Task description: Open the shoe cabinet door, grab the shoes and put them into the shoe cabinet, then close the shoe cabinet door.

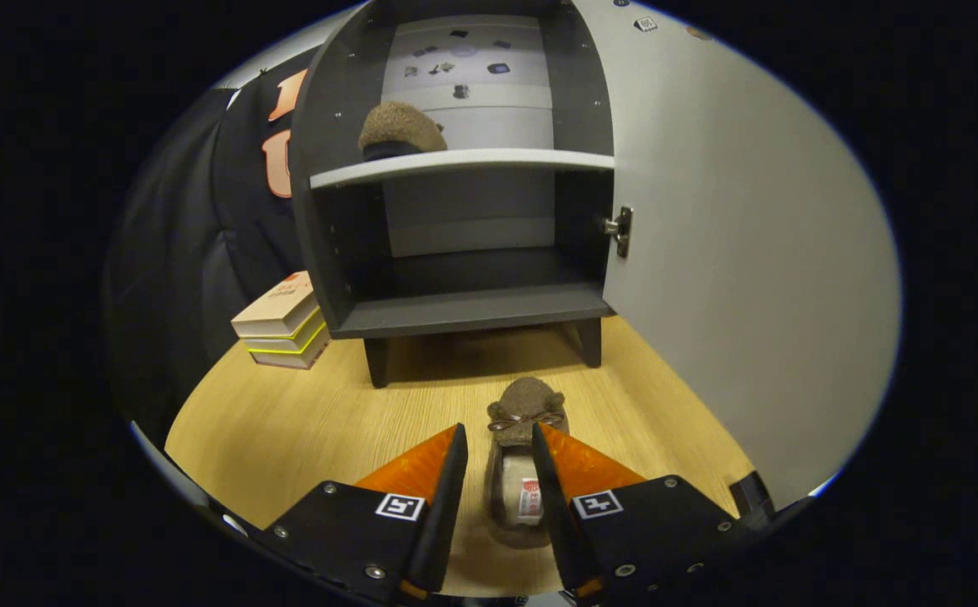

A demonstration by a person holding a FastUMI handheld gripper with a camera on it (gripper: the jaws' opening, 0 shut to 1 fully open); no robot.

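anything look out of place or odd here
Nothing stands out. The cabinet door is open, one shoe sits on its shelf, and the other shoe lies straight between the gripper fingers.

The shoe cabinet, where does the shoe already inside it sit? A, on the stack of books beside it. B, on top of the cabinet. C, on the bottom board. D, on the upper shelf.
D: the fuzzy brown shoe rests on the light upper shelf of the shoe cabinet, whose door stands open. The second shoe lies on the wooden floor between the fingers of the gripper.
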